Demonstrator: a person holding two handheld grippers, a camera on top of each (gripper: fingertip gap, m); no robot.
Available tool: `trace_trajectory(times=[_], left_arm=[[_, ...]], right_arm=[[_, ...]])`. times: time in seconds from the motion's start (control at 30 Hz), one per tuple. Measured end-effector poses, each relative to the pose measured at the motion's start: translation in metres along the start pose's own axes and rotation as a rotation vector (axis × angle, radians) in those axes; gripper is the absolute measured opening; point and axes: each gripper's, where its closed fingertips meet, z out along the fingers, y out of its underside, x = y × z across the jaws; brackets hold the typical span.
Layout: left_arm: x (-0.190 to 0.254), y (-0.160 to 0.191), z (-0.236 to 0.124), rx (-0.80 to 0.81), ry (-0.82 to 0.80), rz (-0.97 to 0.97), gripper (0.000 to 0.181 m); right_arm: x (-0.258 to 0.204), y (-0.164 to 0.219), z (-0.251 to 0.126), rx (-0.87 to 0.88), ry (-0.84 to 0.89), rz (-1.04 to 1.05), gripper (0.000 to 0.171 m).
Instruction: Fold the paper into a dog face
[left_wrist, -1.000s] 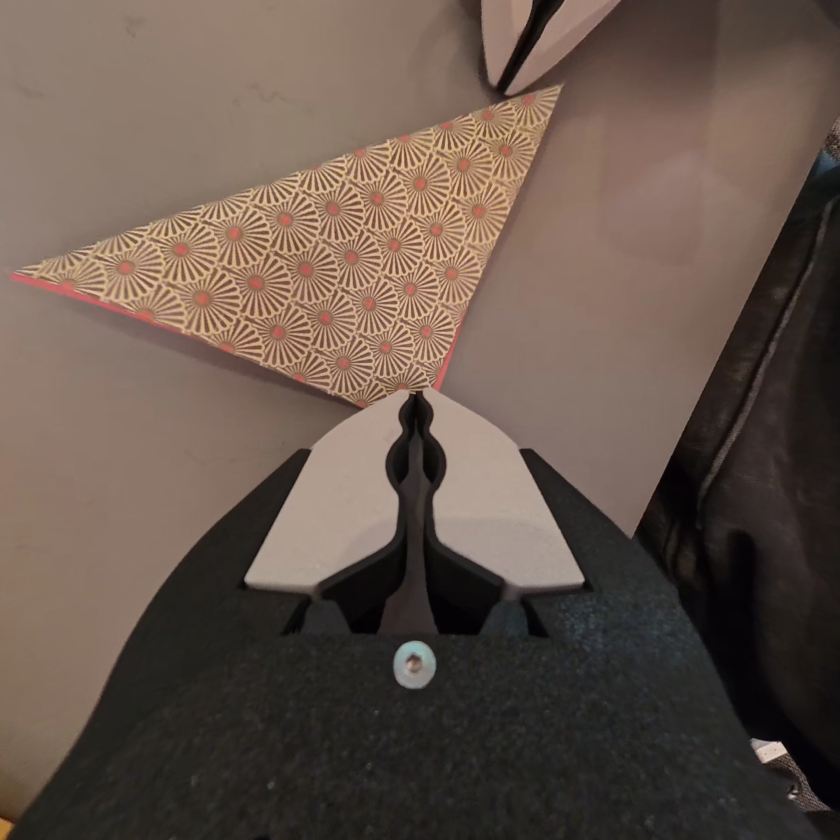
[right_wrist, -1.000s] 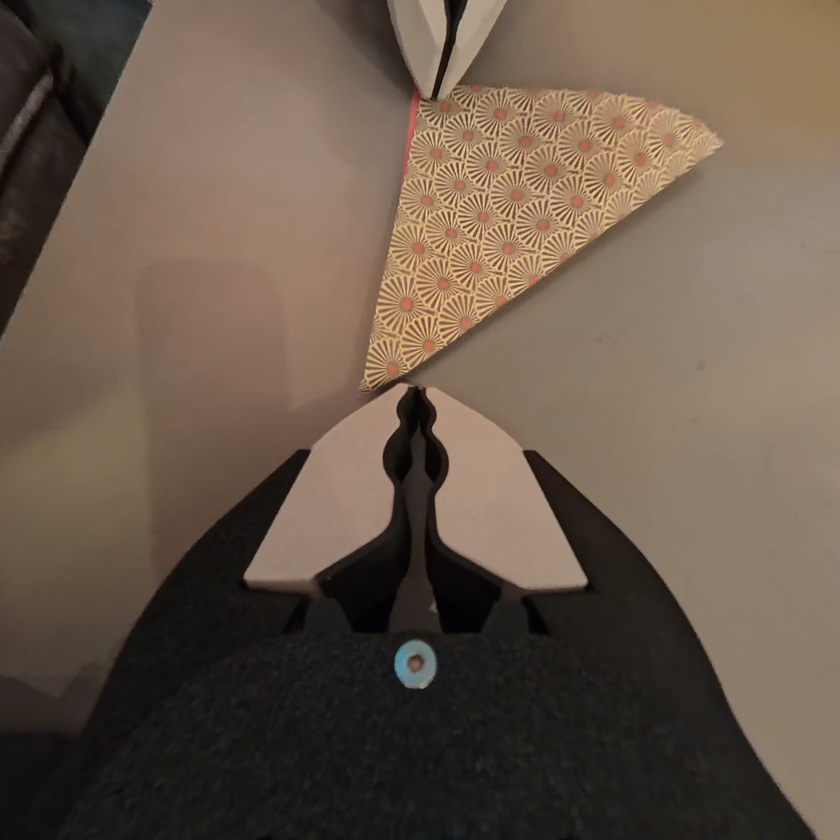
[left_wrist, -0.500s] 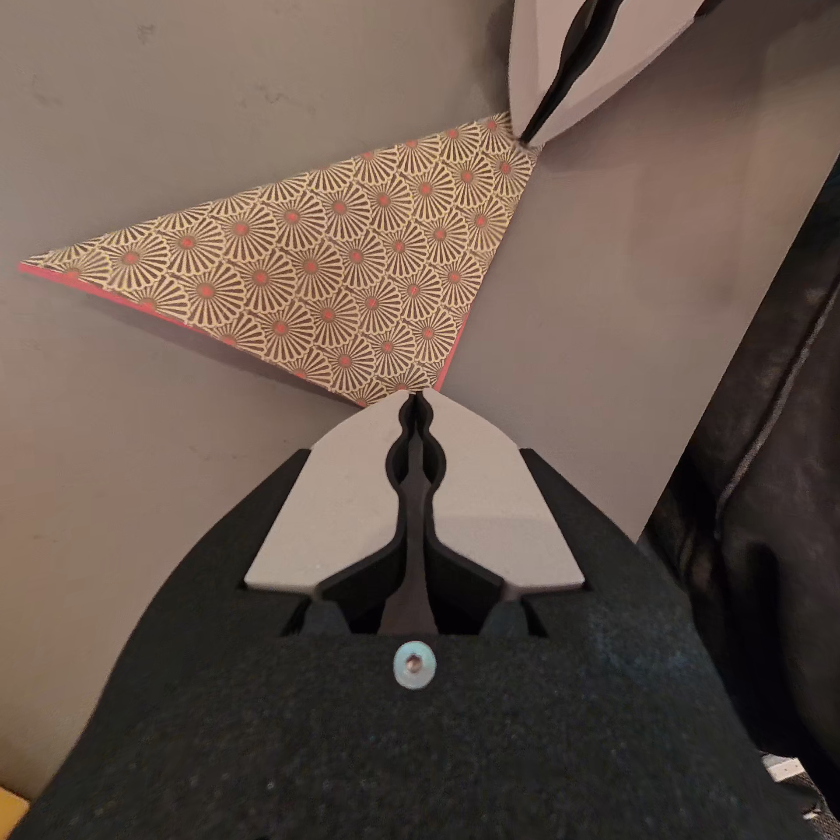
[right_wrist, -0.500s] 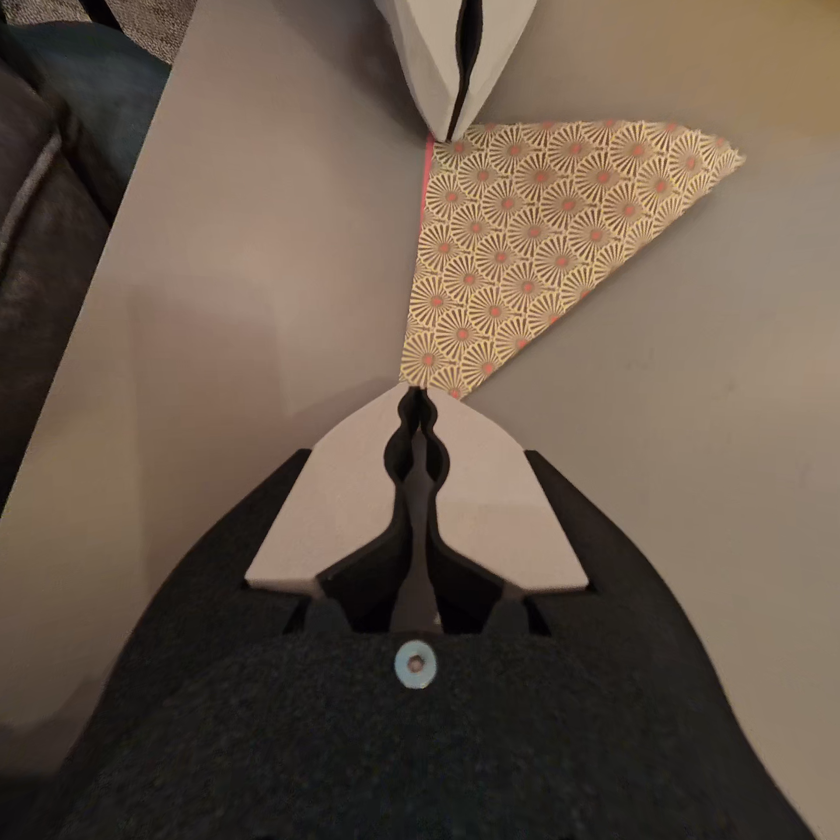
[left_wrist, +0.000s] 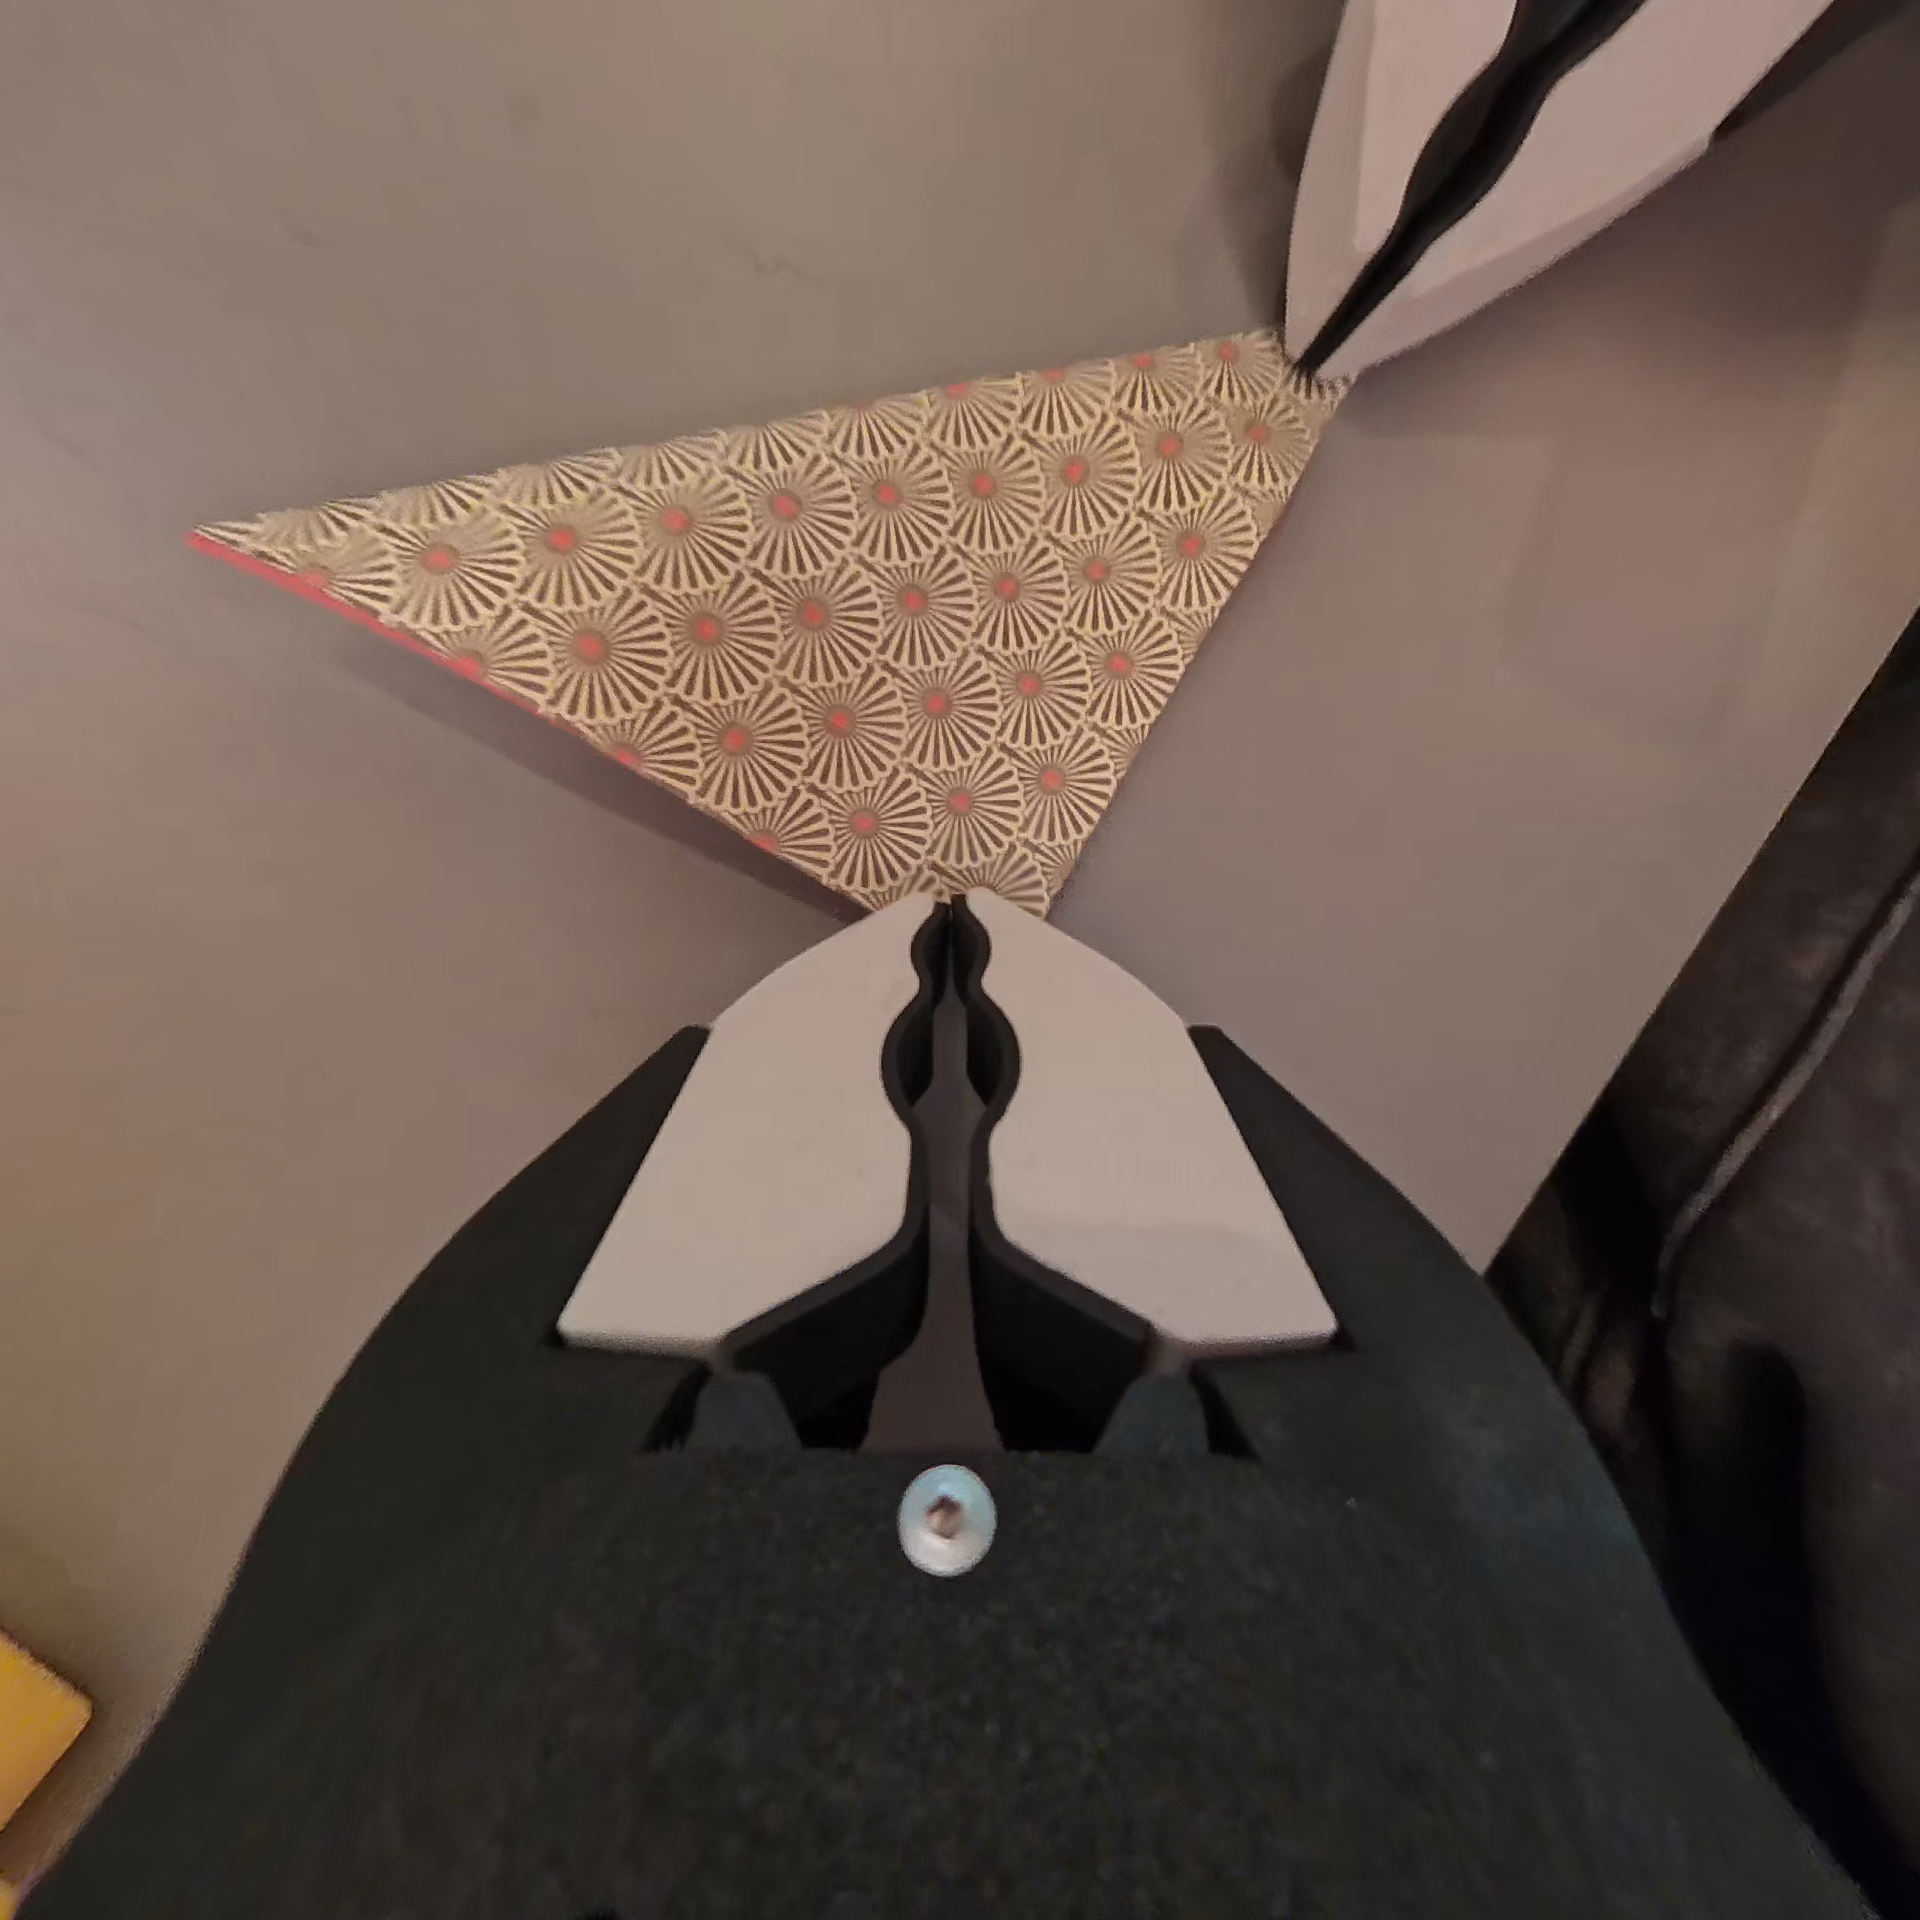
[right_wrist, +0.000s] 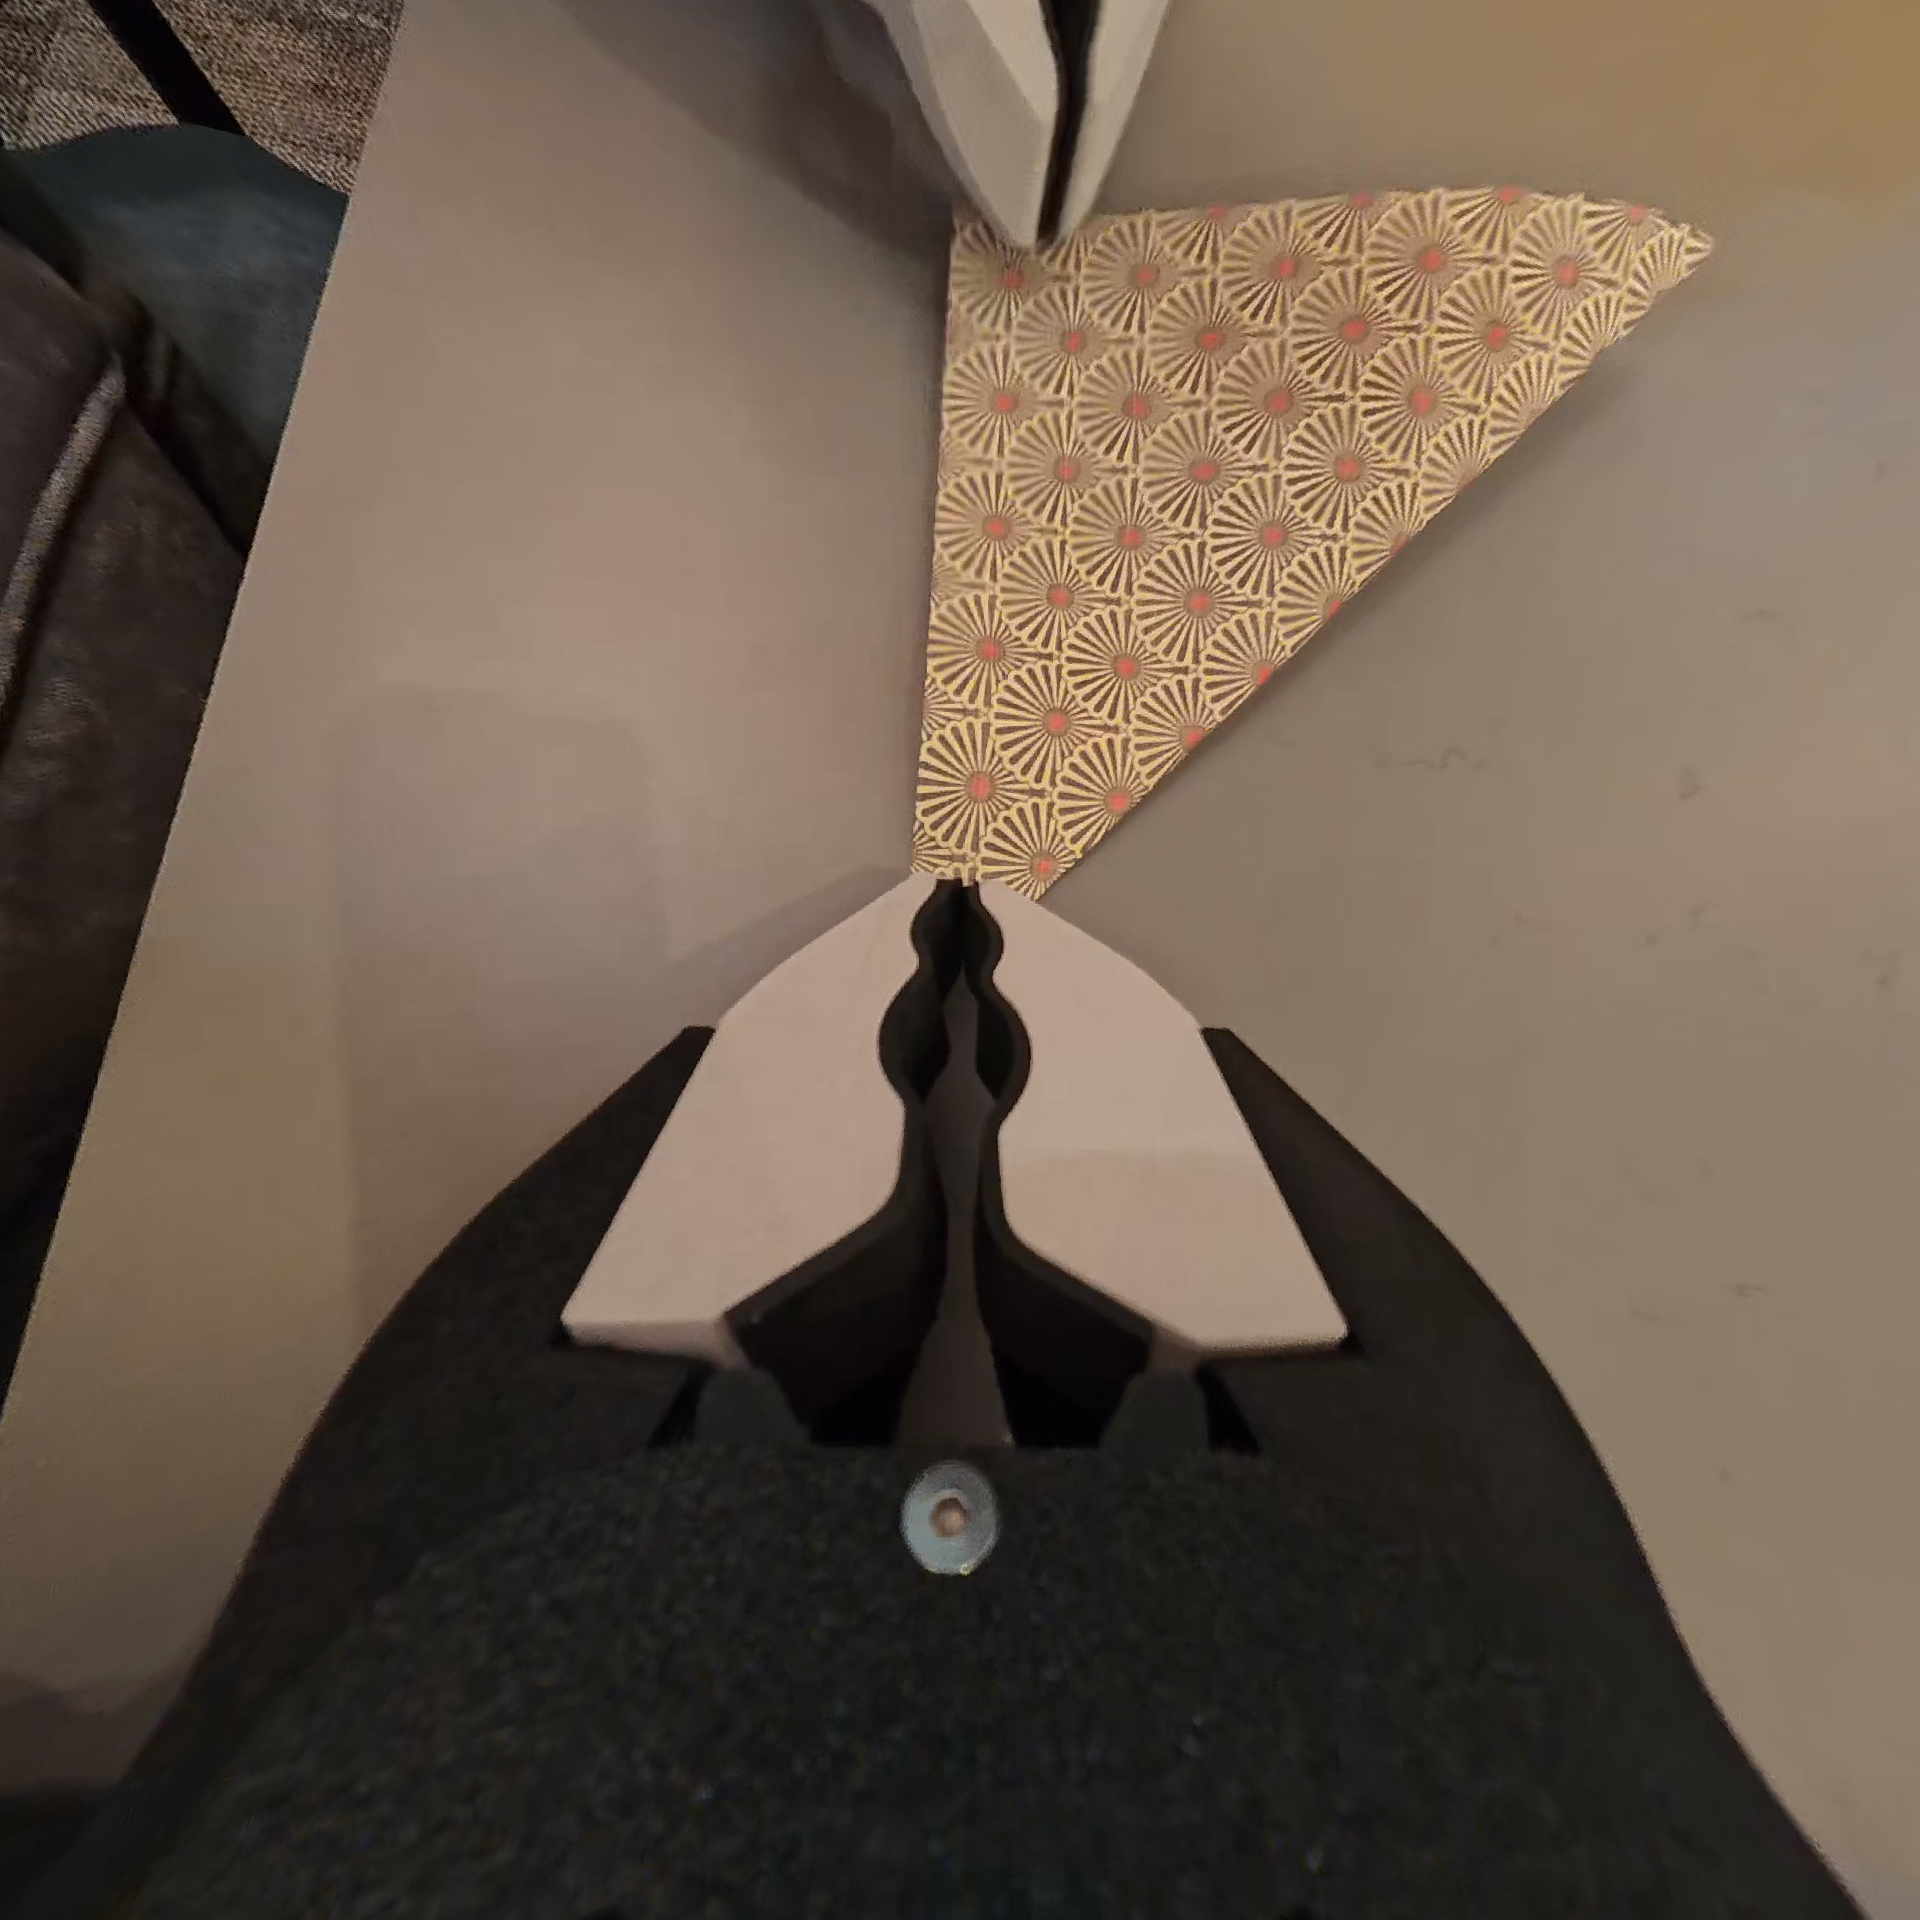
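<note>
The paper (left_wrist: 914, 623) is folded into a triangle with a gold and brown fan pattern and a thin red edge. It lies flat on the grey table (left_wrist: 416, 260). My left gripper (left_wrist: 951, 909) is shut, and its tips rest on the near corner of the paper. My right gripper (right_wrist: 951, 888) is shut, and its tips rest on the opposite corner of the paper (right_wrist: 1195, 499). Each gripper also shows in the other's view, the right one (left_wrist: 1307, 366) and the left one (right_wrist: 1049, 223). Both corners are hidden under the tips.
The table (right_wrist: 623, 520) ends close beside the paper. A dark leather seat (left_wrist: 1714, 1143) lies past that edge and also shows in the right wrist view (right_wrist: 94, 571). A yellow object (left_wrist: 31, 1725) sits at the lower left. My hands' fingertips stand some 12 centimeters from each other. The yellow object (left_wrist: 31, 1725) is about 20 centimeters from my left fingertips and 35 centimeters from my right.
My right gripper has moved forward from just short of the paper's corner onto it. My left gripper has edged a little further over its corner. Both stayed shut.
</note>
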Motion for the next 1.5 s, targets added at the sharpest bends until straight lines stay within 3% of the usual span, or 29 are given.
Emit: trace_trajectory(times=[0.07,0.23,0.43,0.57,0.73,1.23,1.5], left_arm=[[0.004,-0.018,-0.010,0.061,-0.016,-0.014,0.026],[0.036,-0.082,-0.019,0.232,0.016,-0.012,0.018],[0.047,-0.119,0.008,0.156,-0.031,-0.109,0.002],[0.054,-0.096,0.054,-0.037,-0.027,-0.065,0.000],[0.050,-0.081,0.072,-0.123,-0.031,-0.073,0.000],[0.040,-0.061,0.059,-0.115,-0.042,0.123,0.000],[0.015,-0.045,0.046,-0.094,-0.084,0.087,0.000]], right_arm=[[0.000,0.000,0.000,0.004,0.000,0.002,0.000],[0.000,0.000,0.000,0.014,0.007,-0.002,0.000],[0.000,0.000,0.000,0.028,0.004,-0.001,0.000],[0.000,0.000,0.000,0.030,0.002,0.001,0.000],[0.000,0.000,0.000,0.033,-0.006,0.006,0.000],[0.000,0.000,0.000,0.032,-0.008,0.030,0.001],[0.000,0.000,0.000,0.033,-0.009,0.033,0.001]])
